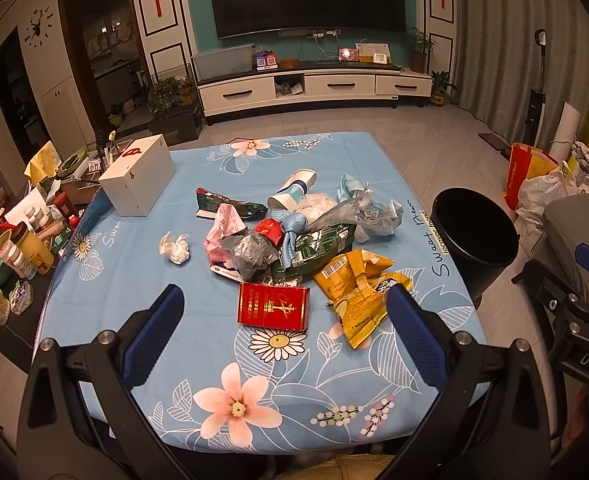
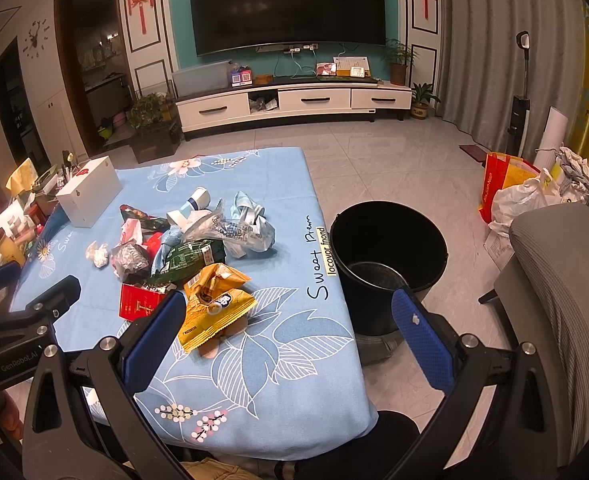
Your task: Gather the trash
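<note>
On the counter [image 1: 198, 432], a heap of wrappers [image 1: 294, 232] lies beside the bucket [image 2: 386, 248]. Left tool [image 1: 284, 312] and right tool [image 2: 290, 312] both spread, empty. Yellow packet [image 1: 358, 292]: light, crinkly, likely slippery; pinch a crumpled fold.

Both tongs, left tongs [image 1: 284, 316] and right tongs [image 2: 288, 322], have black frames, silver screws and blue textured pads [image 2: 424, 338]; white "DAS" and "GenRobot.AI" lettering marks their bodies.
</note>
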The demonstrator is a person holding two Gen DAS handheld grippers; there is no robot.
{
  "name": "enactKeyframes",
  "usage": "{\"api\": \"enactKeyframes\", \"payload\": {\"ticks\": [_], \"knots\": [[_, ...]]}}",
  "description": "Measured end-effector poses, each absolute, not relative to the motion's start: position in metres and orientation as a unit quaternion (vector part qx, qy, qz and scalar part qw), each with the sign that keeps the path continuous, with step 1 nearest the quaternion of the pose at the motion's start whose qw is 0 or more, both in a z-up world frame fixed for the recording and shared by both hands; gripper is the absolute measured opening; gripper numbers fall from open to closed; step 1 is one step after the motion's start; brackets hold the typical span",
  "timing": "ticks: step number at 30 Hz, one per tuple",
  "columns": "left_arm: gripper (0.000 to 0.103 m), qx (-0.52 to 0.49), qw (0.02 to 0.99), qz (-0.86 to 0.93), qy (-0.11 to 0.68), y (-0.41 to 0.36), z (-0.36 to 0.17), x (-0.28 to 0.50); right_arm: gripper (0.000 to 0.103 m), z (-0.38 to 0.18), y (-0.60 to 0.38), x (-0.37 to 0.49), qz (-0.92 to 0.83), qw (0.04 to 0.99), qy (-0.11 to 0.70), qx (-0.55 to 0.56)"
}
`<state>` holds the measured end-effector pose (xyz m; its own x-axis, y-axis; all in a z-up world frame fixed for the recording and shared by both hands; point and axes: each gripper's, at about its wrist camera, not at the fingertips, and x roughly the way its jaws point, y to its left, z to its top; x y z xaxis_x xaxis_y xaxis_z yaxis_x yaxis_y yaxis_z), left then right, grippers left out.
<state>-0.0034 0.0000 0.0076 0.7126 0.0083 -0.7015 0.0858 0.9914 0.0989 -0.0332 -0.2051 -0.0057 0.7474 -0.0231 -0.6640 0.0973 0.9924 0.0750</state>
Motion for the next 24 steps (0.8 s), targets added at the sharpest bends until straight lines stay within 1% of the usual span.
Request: {"api": "enactKeyframes", "payload": {"ticks": [9,12,15,19,20,24], "knots": [[0.101,0.063,0.921,-0.025,0.384,-0.004,0.002,0.003,0.101,-0.008,-0.208,-0.032,-0.031,0.931,0.36,0.056],[0.101,0.061,0.919,-0.028,0.389,-0.004,-0.004,0.008,0.101,-0.017,-0.209,-0.025,-0.023,0.927,0.369,0.065],[0.101,0.032,0.916,-0.052,0.396,0.005,-0.013,0.015,0.101,-0.035,-0.214,-0.013,0.023,0.922,0.375,0.095],[0.1,-0.044,0.908,-0.081,0.408,0.036,-0.04,0.028,0.101,-0.064,-0.222,0.0,0.065,0.906,0.394,0.139],[0.1,-0.065,0.904,-0.076,0.416,0.05,-0.054,0.033,0.101,-0.07,-0.222,0.002,0.072,0.903,0.397,0.145],[0.1,-0.098,0.891,-0.046,0.441,0.082,-0.094,0.041,0.101,-0.102,-0.223,0.017,0.1,0.886,0.42,0.172]]}}
